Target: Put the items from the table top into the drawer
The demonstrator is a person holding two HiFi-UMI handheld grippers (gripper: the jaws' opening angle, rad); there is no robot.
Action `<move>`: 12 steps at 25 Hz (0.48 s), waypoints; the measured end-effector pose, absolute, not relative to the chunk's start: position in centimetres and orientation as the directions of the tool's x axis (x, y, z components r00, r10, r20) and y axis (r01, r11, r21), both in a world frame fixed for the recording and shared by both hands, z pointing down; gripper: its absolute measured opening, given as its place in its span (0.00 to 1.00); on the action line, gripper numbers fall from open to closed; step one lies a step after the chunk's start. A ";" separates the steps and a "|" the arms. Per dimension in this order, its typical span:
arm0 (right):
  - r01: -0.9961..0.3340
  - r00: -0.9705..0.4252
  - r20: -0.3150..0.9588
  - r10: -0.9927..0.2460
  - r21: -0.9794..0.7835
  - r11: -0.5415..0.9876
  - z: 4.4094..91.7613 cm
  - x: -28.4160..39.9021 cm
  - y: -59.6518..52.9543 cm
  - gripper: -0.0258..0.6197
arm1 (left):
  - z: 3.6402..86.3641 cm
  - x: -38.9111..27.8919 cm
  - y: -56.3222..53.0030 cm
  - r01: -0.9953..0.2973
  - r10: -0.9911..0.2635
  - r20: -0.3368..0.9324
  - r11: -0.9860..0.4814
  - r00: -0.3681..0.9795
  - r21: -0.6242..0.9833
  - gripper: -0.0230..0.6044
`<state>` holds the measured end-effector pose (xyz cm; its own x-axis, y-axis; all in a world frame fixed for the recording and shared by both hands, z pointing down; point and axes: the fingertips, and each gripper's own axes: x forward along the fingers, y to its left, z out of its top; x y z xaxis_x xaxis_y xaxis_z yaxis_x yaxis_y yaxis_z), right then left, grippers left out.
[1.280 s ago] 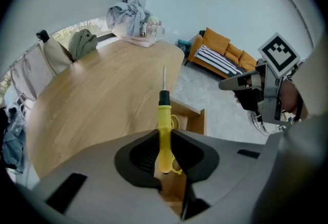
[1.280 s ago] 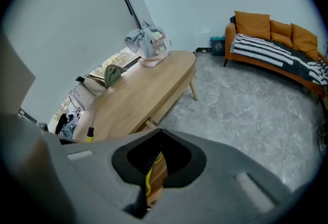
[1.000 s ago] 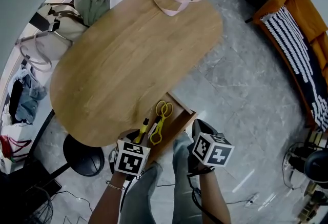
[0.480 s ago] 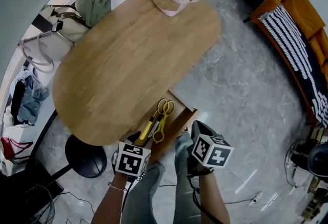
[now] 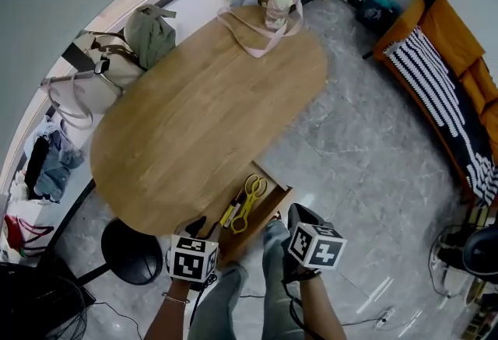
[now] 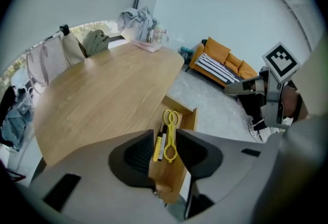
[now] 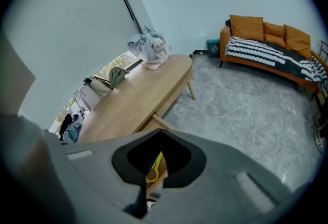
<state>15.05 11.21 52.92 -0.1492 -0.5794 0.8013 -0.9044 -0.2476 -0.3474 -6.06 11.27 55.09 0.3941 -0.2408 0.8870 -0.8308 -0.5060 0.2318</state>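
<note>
- Change, both tools: left tool [image 5: 196, 228] and right tool [image 5: 299, 214] are now higher and drawn back from the drawer [image 5: 278, 195] compared with a second ago. Both hover over its near end.
- Change, left tool: a second ago its tips were on the marker [image 5: 230, 212] at the drawer's near end. Now it has let go. The jaws are closing on air, with nothing between the pads.
- Right tool: jaws drawn almost together, only a slit between them, nothing gripped.
- Task's things: yellow scissors [image 5: 250, 201] and the marker lie side by side inside the open drawer, the marker on the bench side, just beside the scissors' handles.
- Reading: the marker drop looks finished. The drawer still stands open. The likely next job is shutting it, unless the far-end item also counts.
- Room: grey marbled floor [image 5: 366, 144]. An orange sofa [image 5: 459, 66] with a striped throw stands well apart on the right.
- Surface: oval wooden bench [image 5: 202, 120], bare over nearly its whole top. A pink-strapped bag with a clear jar [image 5: 276, 10] sits at its far end.
- Surroundings: bags [image 5: 97, 74] are piled by the wall beyond the bench. A black stool [image 5: 128, 249] stands near the left tool.
</note>
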 end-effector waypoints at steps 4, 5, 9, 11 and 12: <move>-0.925 -0.164 0.795 -0.585 -0.330 -0.189 49.1 15.4 10.9 0.05 | 50.0 -7.1 9.9 -0.868 -0.348 0.851 -0.446 0.393 0.218 0.21; -0.929 -0.169 0.790 -0.589 -0.327 -0.172 48.0 15.4 10.7 0.05 | 48.6 -7.5 9.4 -0.881 -0.382 0.839 -0.422 0.386 0.213 0.18; -0.954 -0.172 0.780 -0.601 -0.283 -0.095 42.6 16.0 10.4 0.05 | 41.8 -9.5 7.9 -0.924 -0.505 0.784 -0.311 0.360 0.223 0.08; -0.964 -0.167 0.770 -0.616 -0.258 -0.062 39.5 16.3 10.3 0.05 | 38.0 -10.2 7.5 -0.932 -0.553 0.755 -0.280 0.352 0.229 0.07; -0.966 -0.170 0.762 -0.625 -0.254 -0.047 38.0 16.3 10.1 0.05 | 36.2 -10.6 7.3 -0.936 -0.577 0.740 -0.271 0.345 0.225 0.06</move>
